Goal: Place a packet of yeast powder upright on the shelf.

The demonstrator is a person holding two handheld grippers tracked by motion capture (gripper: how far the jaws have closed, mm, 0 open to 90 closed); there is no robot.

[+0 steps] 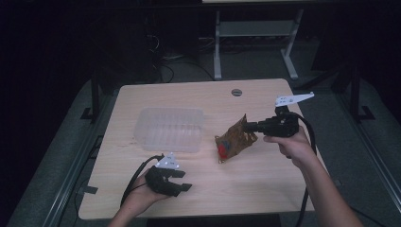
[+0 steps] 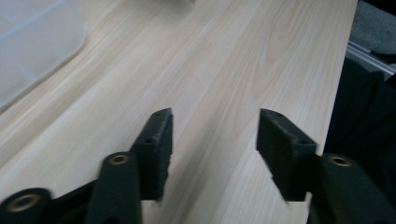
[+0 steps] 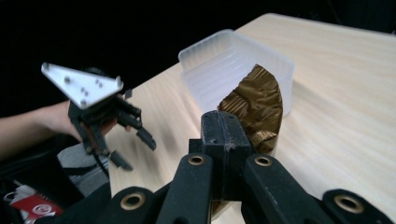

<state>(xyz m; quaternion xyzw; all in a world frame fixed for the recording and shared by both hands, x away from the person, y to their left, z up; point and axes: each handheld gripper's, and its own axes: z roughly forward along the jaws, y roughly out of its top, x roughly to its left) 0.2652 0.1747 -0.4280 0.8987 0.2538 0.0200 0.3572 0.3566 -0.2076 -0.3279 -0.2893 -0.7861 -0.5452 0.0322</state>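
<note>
Right gripper [image 1: 251,126] fingers clamped on brown packet [image 1: 234,138] beside clear tub [image 1: 171,128]; left gripper [image 1: 182,184] fingers wide near table [image 1: 265,184] edge.

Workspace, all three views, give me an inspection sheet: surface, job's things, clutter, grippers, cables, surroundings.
Surface: light wooden table with a round grommet near its far edge.
Job's things: crinkled gold foil snack bag with a red patch, lifted by one end; clear ribbed plastic tub beside it.
Clutter: nothing seen.
Grippers: right gripper shut on the bag's edge; left gripper open, nothing between its jaws, above bare wood.
Cables: black cable trailing from the right gripper, another from the left.
Surroundings: dark room, grey floor, a white table frame beyond.
</note>
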